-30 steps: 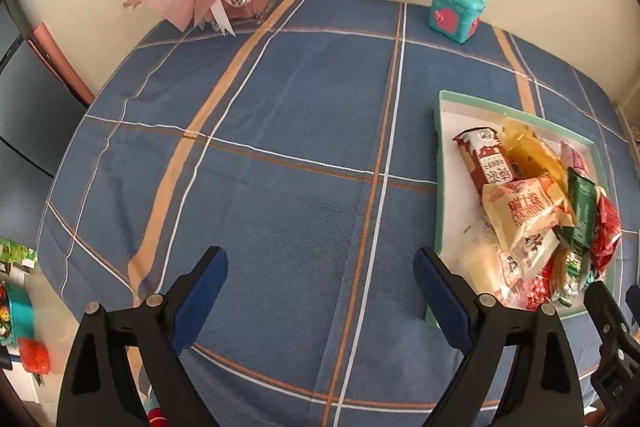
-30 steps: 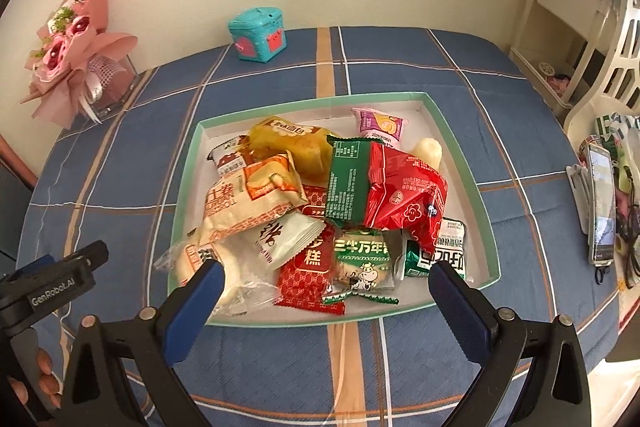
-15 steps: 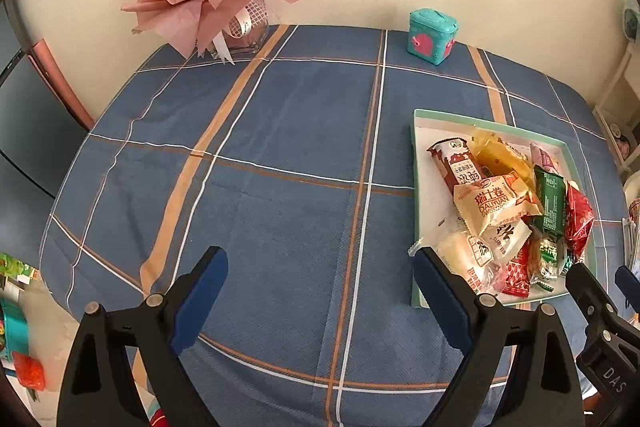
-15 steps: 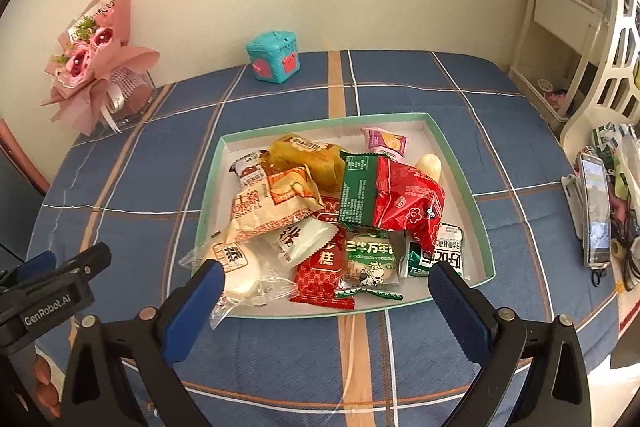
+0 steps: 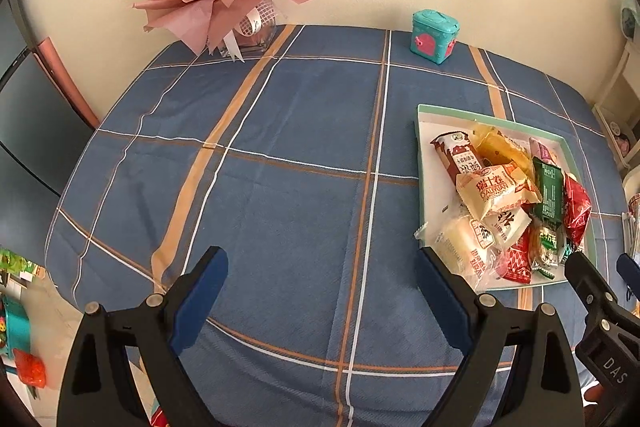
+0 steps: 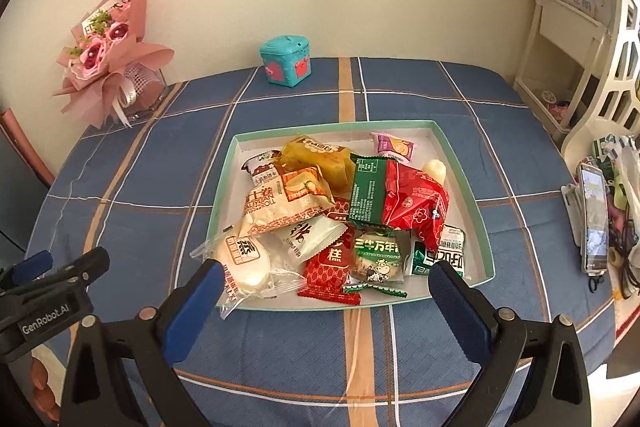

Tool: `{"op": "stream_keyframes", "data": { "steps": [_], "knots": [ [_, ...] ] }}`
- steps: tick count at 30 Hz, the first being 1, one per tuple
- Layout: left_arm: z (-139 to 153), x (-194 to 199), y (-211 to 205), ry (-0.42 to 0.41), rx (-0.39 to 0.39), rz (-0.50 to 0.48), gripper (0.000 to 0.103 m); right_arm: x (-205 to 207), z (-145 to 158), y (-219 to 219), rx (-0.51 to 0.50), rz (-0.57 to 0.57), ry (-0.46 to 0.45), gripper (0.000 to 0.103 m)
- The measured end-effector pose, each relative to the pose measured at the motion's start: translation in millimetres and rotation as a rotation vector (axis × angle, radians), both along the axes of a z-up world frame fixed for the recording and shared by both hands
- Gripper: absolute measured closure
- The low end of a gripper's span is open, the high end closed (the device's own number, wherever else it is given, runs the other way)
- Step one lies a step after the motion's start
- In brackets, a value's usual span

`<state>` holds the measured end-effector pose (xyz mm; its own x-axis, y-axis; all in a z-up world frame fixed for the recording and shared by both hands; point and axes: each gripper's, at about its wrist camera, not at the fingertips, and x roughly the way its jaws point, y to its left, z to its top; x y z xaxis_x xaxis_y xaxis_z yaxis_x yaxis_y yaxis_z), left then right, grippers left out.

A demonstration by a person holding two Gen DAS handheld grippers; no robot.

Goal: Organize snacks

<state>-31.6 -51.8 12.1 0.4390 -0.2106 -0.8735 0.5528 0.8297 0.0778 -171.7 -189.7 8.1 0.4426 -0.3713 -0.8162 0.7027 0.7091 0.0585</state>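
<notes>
One tray (image 6: 460,171), one bouquet (image 6: 108,63), one teal box (image 6: 286,65), two hand-held grippers.

Snacks (image 6: 340,211) lie in tray (image 6: 460,163) on table (image 6: 160,155).

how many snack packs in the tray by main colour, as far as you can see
By main colour, packs visible in the tray:
red: 2
green: 2
yellow: 1
pink: 1
brown: 1
cream or white: 5
clear, white stick: 1
total: 13; others may be hidden underneath.
</notes>
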Motion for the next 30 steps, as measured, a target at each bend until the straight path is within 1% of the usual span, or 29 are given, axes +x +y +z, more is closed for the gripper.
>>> {"op": "stream_keyframes", "data": {
  "steps": [10, 30],
  "knots": [
    [-0.9, 0.1, 6.5, 0.003, 0.007, 0.011, 0.009, -1.5, 0.8, -0.5, -0.003, -0.003, -0.005, 0.000],
    [-1.4, -0.5, 3.2, -0.002, 0.006, 0.010, 0.009, -1.2, 0.4, -3.8, 0.002, 0.003, -0.002, 0.000]
  ]
}}
